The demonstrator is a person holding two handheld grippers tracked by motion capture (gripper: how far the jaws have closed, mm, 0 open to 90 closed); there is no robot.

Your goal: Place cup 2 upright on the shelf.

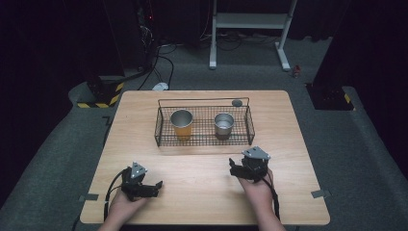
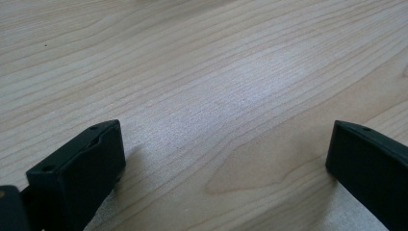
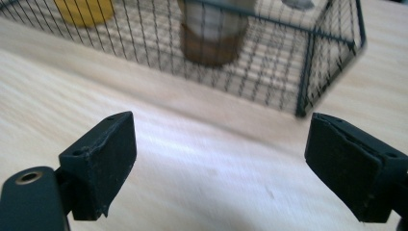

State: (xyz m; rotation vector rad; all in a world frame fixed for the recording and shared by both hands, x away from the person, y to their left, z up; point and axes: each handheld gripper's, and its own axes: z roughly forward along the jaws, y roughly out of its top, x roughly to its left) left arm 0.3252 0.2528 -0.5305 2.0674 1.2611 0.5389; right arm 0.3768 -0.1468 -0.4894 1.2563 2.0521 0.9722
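Note:
A black wire basket [image 1: 204,139] stands on the wooden table [image 1: 202,192] toward the far side. It holds an orange cup [image 1: 182,123] on the left and a smaller silver cup [image 1: 223,123] on the right. My left gripper [image 1: 153,188] rests low near the front left of the table, open, with bare wood between its jaws [image 2: 221,159]. My right gripper [image 1: 234,168] hovers in front of the basket's right half, open and empty [image 3: 219,159]. In the right gripper view the basket [image 3: 308,72] is close ahead, with the silver cup [image 3: 211,29] and the orange cup [image 3: 84,9] behind the mesh.
A small grey round object [image 1: 236,102] lies on the table just behind the basket's far right corner. Tape tabs [image 1: 320,194] mark the table's front corners. A white metal stand [image 1: 249,21] and cables sit on the floor beyond the table.

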